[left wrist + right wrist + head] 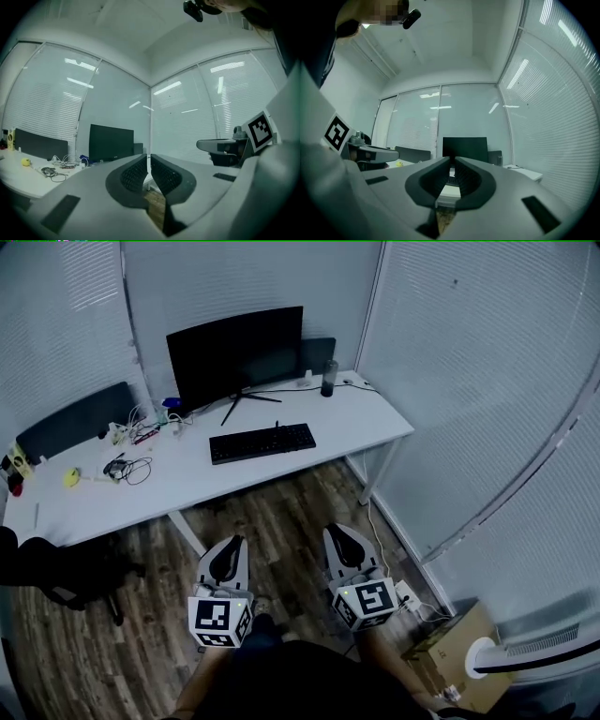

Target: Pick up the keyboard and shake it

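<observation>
Black keyboard [262, 442] flat on the white desk [375, 420], just in front of the monitor [235, 354] and its stand, toward 12 o'clock in the head view. Long axis from 9 to 3 o'clock, right end tipped a touch toward 2, roughly parallel to the desk's front edge. Long front side turned toward 6 o'clock, so toward the person. Clear of its neighbours: loose cables [127, 468] well apart at 9 o'clock, a dark bottle [329, 378] off at 1 o'clock near the desk's back edge. Down at 6 o'clock, over the wooden floor [281, 512] and well short of the desk: left gripper [234, 542] and right gripper [333, 532], side by side, both aimed toward 12 o'clock. Both with jaws pressed together and no object between the pads, plain in each gripper view. Approach seemingly not yet begun. From either gripper, keyboard ahead at 12 o'clock, broadside on. Left gripper probably nearer its middle, right gripper lined up nearer its right end. Likely need: jaws opened first, then one gripper to each short end.
</observation>
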Demonstrator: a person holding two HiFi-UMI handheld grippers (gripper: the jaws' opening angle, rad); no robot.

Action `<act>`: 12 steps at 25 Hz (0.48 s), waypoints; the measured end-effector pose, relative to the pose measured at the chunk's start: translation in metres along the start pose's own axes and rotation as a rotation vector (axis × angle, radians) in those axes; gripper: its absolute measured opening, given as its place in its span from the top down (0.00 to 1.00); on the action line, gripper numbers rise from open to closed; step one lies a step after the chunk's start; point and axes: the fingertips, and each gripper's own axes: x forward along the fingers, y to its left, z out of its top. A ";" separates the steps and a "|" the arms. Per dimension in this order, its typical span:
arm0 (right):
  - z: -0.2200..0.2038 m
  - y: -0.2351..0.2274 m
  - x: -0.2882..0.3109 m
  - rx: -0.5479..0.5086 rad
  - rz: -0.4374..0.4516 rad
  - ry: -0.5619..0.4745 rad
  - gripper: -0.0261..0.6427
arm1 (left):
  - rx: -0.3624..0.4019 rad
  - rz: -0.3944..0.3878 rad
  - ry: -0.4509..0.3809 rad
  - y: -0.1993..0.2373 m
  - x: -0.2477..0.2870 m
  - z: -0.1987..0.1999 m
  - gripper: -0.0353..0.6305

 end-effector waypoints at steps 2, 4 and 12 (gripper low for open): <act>-0.007 -0.006 0.033 0.015 -0.009 0.018 0.92 | -0.013 -0.002 -0.001 0.026 0.024 -0.001 0.91; -0.012 -0.012 0.068 0.027 -0.010 0.027 0.92 | -0.011 -0.006 0.003 0.051 0.051 -0.001 0.91; -0.017 -0.014 0.176 -0.006 -0.048 0.039 0.92 | -0.004 -0.047 0.015 0.138 0.129 0.002 0.91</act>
